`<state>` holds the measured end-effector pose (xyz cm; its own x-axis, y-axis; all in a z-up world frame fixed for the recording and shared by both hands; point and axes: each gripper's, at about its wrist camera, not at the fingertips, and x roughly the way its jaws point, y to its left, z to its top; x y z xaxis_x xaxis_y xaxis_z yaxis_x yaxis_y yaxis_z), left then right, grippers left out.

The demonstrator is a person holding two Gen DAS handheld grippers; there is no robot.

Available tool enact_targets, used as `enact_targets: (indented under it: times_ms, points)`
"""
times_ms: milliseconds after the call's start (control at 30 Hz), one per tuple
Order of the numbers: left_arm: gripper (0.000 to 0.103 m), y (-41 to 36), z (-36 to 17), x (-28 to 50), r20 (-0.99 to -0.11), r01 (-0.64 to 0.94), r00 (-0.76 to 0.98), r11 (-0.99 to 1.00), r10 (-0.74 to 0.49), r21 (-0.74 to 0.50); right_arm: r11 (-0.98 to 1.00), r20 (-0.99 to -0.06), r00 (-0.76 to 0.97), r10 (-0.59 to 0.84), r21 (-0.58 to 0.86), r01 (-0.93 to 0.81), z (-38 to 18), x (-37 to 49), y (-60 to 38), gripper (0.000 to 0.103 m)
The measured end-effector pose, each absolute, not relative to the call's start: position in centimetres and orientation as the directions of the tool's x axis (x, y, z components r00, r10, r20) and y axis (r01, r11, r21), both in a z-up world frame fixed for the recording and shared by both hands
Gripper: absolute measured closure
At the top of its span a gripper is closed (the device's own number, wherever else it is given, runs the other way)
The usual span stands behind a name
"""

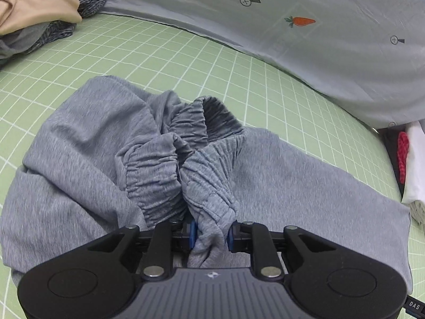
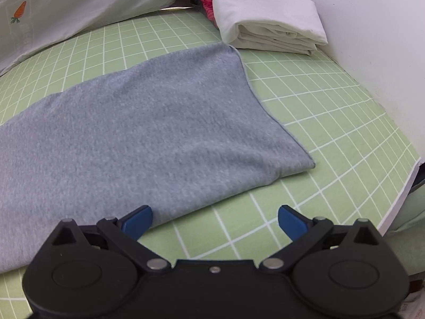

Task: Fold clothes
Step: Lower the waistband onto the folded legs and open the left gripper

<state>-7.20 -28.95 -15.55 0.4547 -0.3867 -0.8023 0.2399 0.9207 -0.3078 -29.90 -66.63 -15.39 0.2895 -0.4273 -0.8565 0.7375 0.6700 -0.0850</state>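
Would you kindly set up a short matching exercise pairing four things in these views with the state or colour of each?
Things:
1. left gripper
2. right gripper
3. white cloth
4. mat

States:
A. folded in a stack
B. green with white grid
C. open, holding nothing
D. shut on the grey garment

Pairs: 1-D, 2-C, 3-A, 4-B
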Motion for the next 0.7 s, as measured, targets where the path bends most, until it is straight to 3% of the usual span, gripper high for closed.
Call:
enact_targets:
  times_ms: [133, 267, 400, 467, 567, 700]
  points:
    - [0.065, -29.4, -14.8, -7.4, -0.786, 0.215, 0.473, 0.917, -0.398, -0.336, 0.667, -0.855, 0.292, -0.428, -0.081, 0.741, -15.5, -30.1, -68.3, 0.001]
    - [0.064, -32.0, -14.0, -8.0, -0.782, 0.291, 0.456, 0.901, -0.425, -0.321, 0.669, -0.851, 0.308, -0.424, -0.065, 0.74, -15.5, -29.7, -68.9, 0.001]
    - [0.05, -34.5, -13.2, -9.1, -0.764, 0.421, 0.429, 0.855, -0.482, -0.303, 0.671, -0.847, 0.324, -0.42, -0.05, 0.74, -15.5, -29.2, -69.6, 0.001]
    - [0.049, -34.8, -12.5, -9.3, -0.755, 0.445, 0.439, 0.848, -0.488, -0.289, 0.671, -0.846, 0.33, -0.419, -0.044, 0.74, -15.5, -29.0, -69.7, 0.001]
    - [0.048, -33.7, -11.4, -8.8, -0.739, 0.406, 0.484, 0.868, -0.469, -0.285, 0.671, -0.844, 0.336, -0.419, -0.038, 0.74, -15.5, -28.7, -69.8, 0.001]
    - [0.045, -31.5, -10.5, -7.3, -0.752, 0.268, 0.557, 0.933, -0.354, -0.241, 0.664, -0.844, 0.337, -0.418, -0.031, 0.747, -15.6, -28.4, -70.0, 0.001]
